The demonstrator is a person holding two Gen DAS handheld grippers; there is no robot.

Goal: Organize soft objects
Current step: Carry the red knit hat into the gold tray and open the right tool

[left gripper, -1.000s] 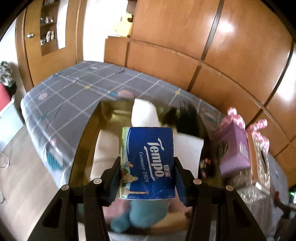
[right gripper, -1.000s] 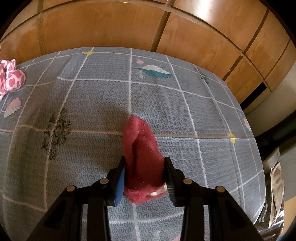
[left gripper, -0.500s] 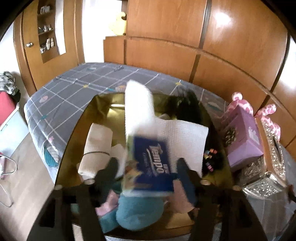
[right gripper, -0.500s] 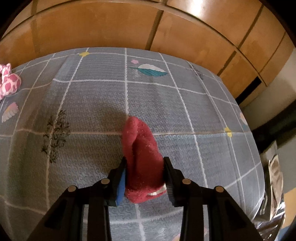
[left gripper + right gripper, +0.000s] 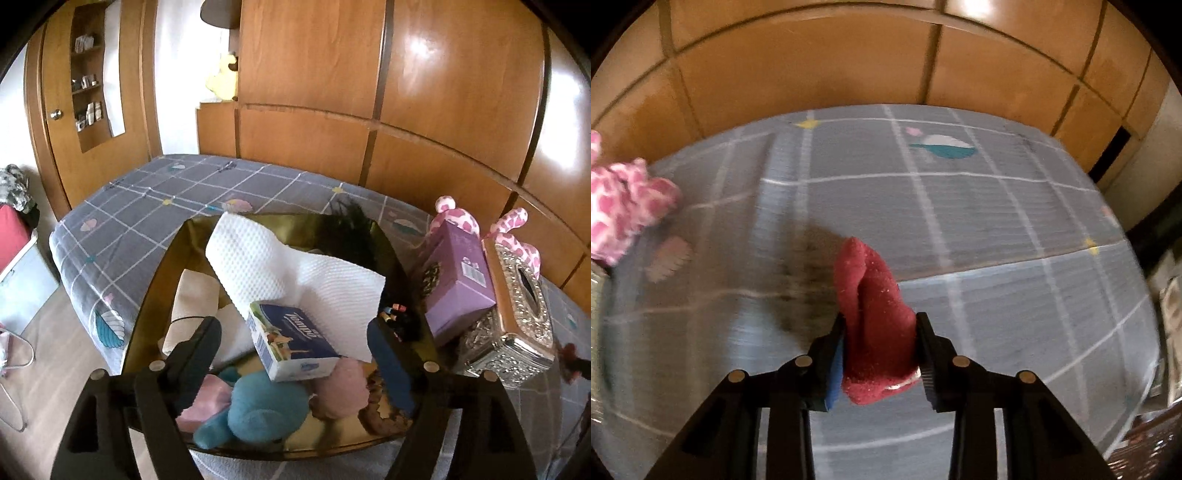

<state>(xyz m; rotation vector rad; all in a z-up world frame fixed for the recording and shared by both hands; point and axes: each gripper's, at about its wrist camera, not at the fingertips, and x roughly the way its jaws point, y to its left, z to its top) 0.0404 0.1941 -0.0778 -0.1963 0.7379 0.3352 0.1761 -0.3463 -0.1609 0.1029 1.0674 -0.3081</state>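
Left wrist view looks down on a bed (image 5: 155, 206) with a grey checked cover, its far edge against wooden wall panels (image 5: 406, 110) and its left edge dropping to bare floor (image 5: 40, 369), where there is open room. On the bed sits a gold tray (image 5: 162, 273), filling the middle of the view, its raised rim running around a heap of soft things. At the right, just outside the tray's rim, stand a purple box (image 5: 458, 291) and a silver tissue holder (image 5: 517, 306) close together, leaving little room on that side. Inside the tray, a white paper towel roll (image 5: 255, 266) lies with a sheet trailing off it, and a blue tissue pack (image 5: 291, 341) lies tilted on the pile, resting on a teal plush toy (image 5: 258, 406) and a pink soft thing (image 5: 343, 384). The left gripper (image 5: 295, 354) hangs over the near end of the tray with its jaws spread wide, just opened, the tissue pack lying free between them and touching neither finger. Right wrist view shows an open stretch of the same cover (image 5: 997, 229), blurred, reaching to the wall, with only a pink spotted plush (image 5: 624, 206) at the far left edge. The right gripper (image 5: 881, 350) holds a red sock (image 5: 875, 317) pinched between narrow jaws, its toe sticking out forward above the cover.
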